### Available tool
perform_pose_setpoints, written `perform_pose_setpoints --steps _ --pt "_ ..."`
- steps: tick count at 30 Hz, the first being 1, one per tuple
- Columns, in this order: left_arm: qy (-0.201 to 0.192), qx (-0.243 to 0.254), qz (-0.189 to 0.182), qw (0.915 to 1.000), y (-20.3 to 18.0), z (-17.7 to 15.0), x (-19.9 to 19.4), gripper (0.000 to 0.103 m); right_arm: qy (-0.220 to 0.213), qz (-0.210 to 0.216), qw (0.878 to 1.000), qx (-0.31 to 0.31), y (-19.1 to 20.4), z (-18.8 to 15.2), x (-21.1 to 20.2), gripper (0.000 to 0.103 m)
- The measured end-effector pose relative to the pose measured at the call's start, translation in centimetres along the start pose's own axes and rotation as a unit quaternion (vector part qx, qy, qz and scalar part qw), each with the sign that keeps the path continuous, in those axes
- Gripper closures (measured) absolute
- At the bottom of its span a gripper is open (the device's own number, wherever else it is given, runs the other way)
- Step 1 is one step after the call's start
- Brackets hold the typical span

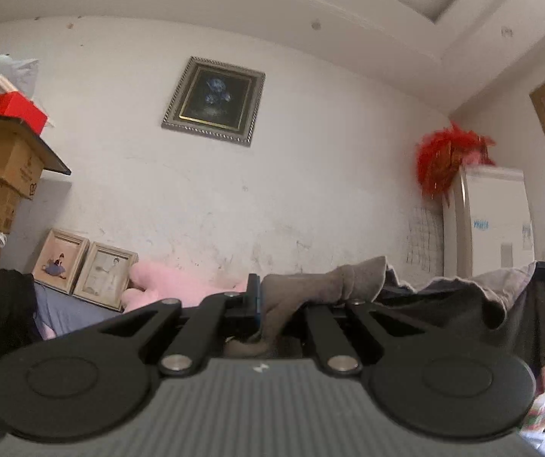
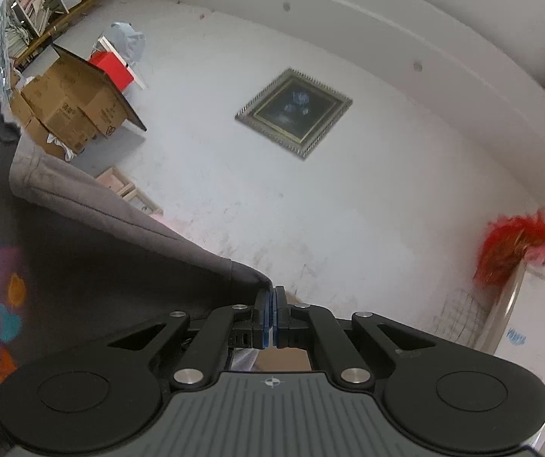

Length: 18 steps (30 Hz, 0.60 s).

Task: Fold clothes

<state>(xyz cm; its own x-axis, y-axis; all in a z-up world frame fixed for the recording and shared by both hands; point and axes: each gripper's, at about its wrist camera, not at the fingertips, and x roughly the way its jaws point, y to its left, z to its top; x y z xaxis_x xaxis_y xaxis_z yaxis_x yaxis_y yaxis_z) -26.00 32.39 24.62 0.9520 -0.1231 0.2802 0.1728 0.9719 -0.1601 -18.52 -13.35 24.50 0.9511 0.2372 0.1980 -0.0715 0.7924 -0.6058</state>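
The left gripper (image 1: pixel 272 301) has its fingers clamped on a bunched edge of the grey garment (image 1: pixel 443 304), which spills out to the right of the fingers and hangs below them. The right gripper (image 2: pixel 271 314) has its fingers pressed together on a corner of the same grey garment (image 2: pixel 120 228); from the fingertips the cloth stretches up and away to the left. Beyond both pairs of fingers hangs a framed picture (image 1: pixel 214 101) on the white wall (image 1: pixel 310 171).
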Motion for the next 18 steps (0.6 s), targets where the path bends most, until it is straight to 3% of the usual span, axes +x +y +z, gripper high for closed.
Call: perform_pose_setpoints --steps 3,7,13,18 --pt "0.05 0.024 0.022 0.9982 -0.4 -0.6 3.1 0.1 0.039 0.021 0.999 0.006 1.0 -2.5 3.0 0.102" --pt "0.156 0.056 0.052 0.9847 -0.2 -6.9 11.9 0.1 0.112 0.047 0.992 0.012 3.4 -8.0 9.4 0.102" --pt "0.31 0.096 0.077 0.9429 0.2 -20.9 26.7 0.1 0.245 0.069 0.967 0.028 7.5 -19.2 22.2 0.102" --pt "0.391 0.114 0.089 0.9091 0.3 -31.7 37.3 0.1 0.322 0.068 0.943 0.038 10.9 -27.7 31.2 0.102"
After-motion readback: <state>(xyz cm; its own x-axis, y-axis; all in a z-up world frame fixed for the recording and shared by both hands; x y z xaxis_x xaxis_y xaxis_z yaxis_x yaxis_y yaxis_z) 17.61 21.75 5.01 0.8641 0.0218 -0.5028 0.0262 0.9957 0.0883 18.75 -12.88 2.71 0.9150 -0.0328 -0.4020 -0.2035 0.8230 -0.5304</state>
